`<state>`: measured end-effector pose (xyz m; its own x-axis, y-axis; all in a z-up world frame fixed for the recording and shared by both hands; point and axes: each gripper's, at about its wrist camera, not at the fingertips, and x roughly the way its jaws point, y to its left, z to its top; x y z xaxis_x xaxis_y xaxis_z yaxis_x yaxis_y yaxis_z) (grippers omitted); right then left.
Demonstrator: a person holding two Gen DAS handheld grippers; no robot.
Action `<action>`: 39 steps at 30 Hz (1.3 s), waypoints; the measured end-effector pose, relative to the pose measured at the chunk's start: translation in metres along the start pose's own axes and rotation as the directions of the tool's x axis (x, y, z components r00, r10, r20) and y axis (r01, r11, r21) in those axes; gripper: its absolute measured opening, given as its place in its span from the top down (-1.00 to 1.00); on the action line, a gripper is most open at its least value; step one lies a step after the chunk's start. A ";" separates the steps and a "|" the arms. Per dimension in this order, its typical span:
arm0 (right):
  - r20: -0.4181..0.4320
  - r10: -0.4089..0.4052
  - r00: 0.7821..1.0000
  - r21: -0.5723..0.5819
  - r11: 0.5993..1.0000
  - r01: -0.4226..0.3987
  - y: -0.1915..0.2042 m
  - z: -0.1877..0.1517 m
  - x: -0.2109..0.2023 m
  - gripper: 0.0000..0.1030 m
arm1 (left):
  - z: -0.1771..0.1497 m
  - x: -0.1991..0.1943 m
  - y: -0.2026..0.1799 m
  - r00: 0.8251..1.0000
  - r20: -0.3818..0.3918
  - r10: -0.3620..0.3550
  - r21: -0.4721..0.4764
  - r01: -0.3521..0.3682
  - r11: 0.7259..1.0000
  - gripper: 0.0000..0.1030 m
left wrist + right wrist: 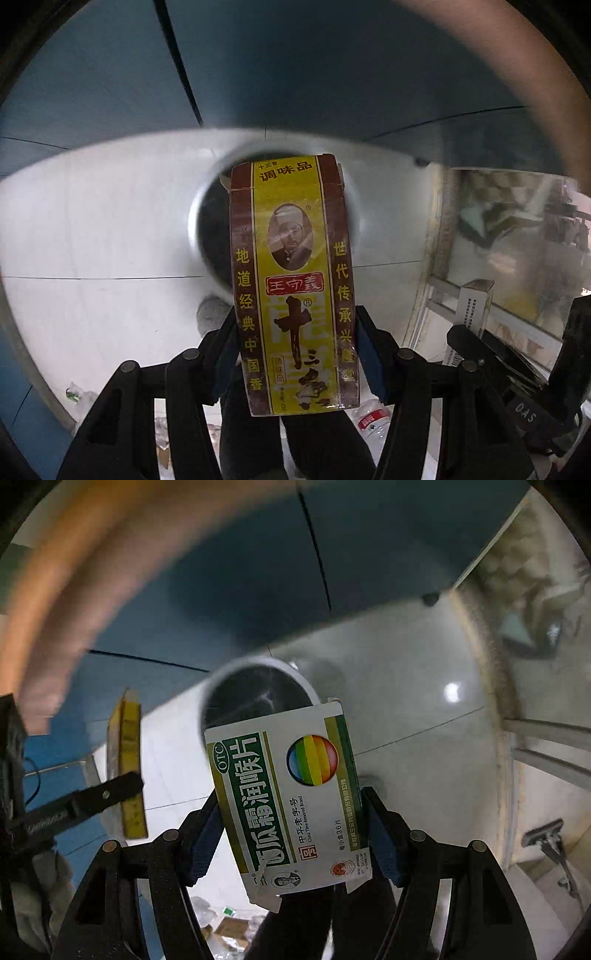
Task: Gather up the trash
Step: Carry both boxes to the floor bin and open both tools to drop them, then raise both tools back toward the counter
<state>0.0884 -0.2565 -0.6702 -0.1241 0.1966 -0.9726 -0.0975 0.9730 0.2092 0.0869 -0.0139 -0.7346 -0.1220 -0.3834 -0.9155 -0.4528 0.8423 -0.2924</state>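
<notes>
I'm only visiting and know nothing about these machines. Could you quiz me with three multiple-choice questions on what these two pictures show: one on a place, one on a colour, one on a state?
1. What lies beyond the yellow and brown cardboard seasoning box?
A. a round white bin with a dark inside
B. a sink
C. a shelf

2. The right gripper holds a box mainly:
A. red
B. white and green
C. black

3. The left gripper is:
A. empty
B. clamped on the seasoning box
C. out of view

Answers: 1 A, the bin's rim rings the box top; 2 B, green band on white card; 3 B, both pads press its sides.
</notes>
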 end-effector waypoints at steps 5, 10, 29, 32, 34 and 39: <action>-0.039 0.035 0.999 -0.035 0.999 -0.037 -0.011 0.024 0.114 -0.41 | 0.027 0.071 0.027 1.000 -0.004 -0.002 -0.025 0.002 1.000 -0.32; -0.092 0.067 0.994 -0.044 0.996 -0.071 -0.010 0.035 0.178 -0.46 | 0.018 0.077 0.043 0.998 0.050 0.046 -0.069 -0.043 0.997 -0.99; 0.052 -0.172 0.984 -0.204 0.963 0.179 0.029 0.011 0.062 -1.00 | -0.085 -0.071 0.016 0.912 0.218 0.346 -0.123 -0.326 0.937 -0.99; 0.068 -0.179 0.981 -0.220 0.957 0.190 0.037 -0.001 0.022 -1.00 | -0.102 -0.100 0.006 0.915 0.223 0.337 -0.125 -0.316 0.941 -0.99; 0.071 -0.175 0.982 -0.219 0.958 0.186 0.046 -0.009 -0.002 -1.00 | -0.115 -0.119 -0.001 0.915 0.229 0.333 -0.125 -0.312 0.942 -0.99; 0.102 -0.156 0.982 -0.237 0.955 0.176 0.061 -0.036 -0.083 -1.00 | -0.149 -0.175 -0.024 0.910 0.266 0.319 -0.109 -0.300 0.948 -0.99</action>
<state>0.0575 -0.2181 -0.5734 -0.0062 0.0536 -0.9985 -0.3493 0.9355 0.0524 -0.0125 -0.0235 -0.5265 -0.0208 0.0203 -0.9996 -0.4889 0.8719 0.0279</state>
